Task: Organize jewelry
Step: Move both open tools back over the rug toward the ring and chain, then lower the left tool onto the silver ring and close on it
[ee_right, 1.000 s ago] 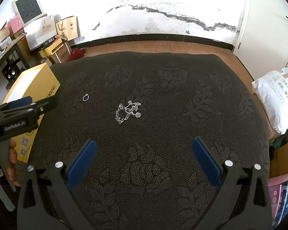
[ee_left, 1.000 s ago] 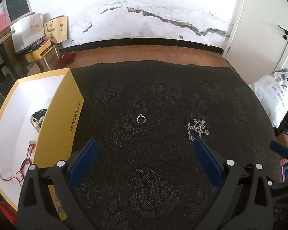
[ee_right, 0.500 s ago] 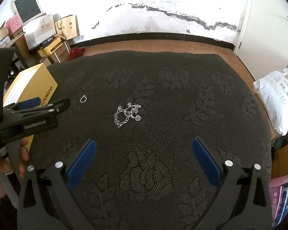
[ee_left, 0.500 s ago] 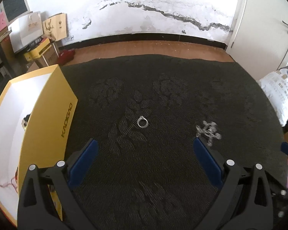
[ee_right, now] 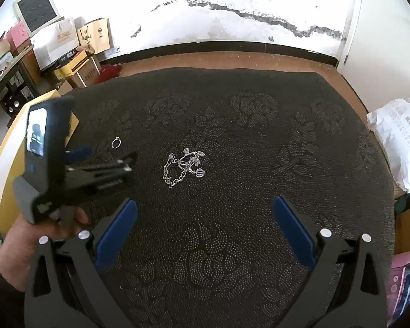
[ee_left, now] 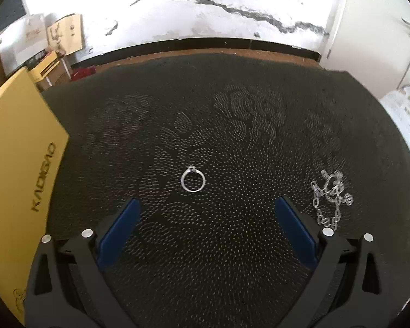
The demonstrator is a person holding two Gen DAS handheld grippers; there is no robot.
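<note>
Left wrist: I'm lining up on the ring (ee_left: 193, 181), with nothing picked up yet.

My left gripper (ee_left: 205, 207) is spread wide and empty, and the ring lies flat on the dark patterned cloth (ee_left: 232, 125) just ahead, roughly centred between the blue pads (ee_left: 120, 227). The silver chain (ee_right: 183, 166) sits in a loose heap off to the right, apart from the ring; my right gripper (ee_right: 203, 207) is also released and holds nothing, hanging well back from it. The yellow box (ee_left: 19, 147) stands at the cloth's left edge. I judge the next move needs a low, square descent and a careful close, since so thin a band could slip.
</note>
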